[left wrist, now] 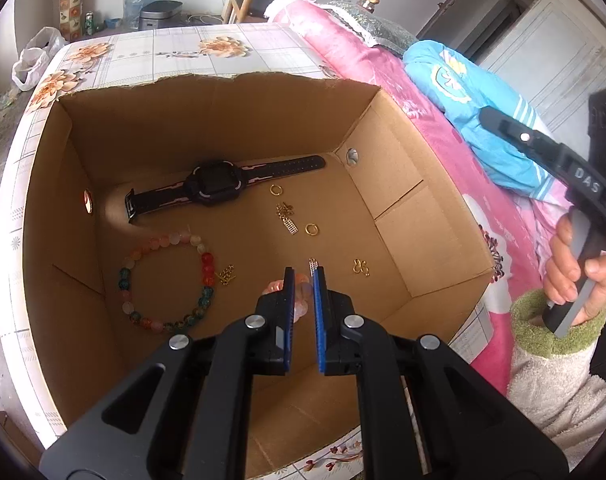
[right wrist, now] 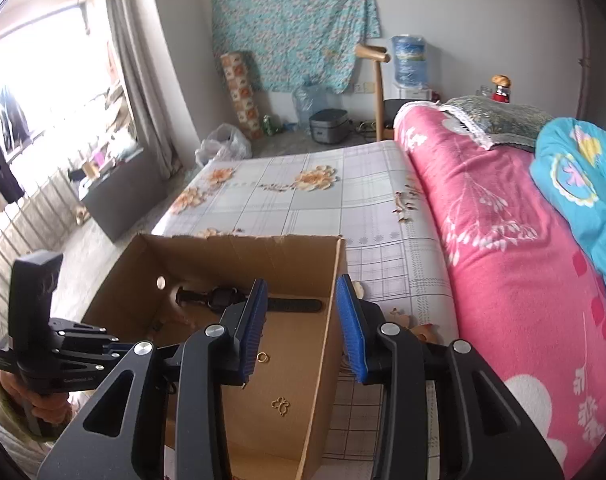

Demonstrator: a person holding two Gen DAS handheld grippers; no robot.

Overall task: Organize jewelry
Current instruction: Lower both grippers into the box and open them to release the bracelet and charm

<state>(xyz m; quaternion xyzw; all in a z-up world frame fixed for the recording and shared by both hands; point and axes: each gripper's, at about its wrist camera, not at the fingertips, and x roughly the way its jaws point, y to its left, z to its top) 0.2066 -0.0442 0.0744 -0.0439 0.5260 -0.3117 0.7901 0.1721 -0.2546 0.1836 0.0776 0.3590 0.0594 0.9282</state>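
Over the cardboard box, the half-open, empty left gripper should drop straight down and softly pinch the pink beads, keeping clear of the ladder charm at 1 o'clock.

Inside the brown cardboard box lie one black wristwatch, one bracelet of multicoloured glass beads, two small gold hoop rings, and one gold butterfly charm. Two gold chain pendants lie there as well.
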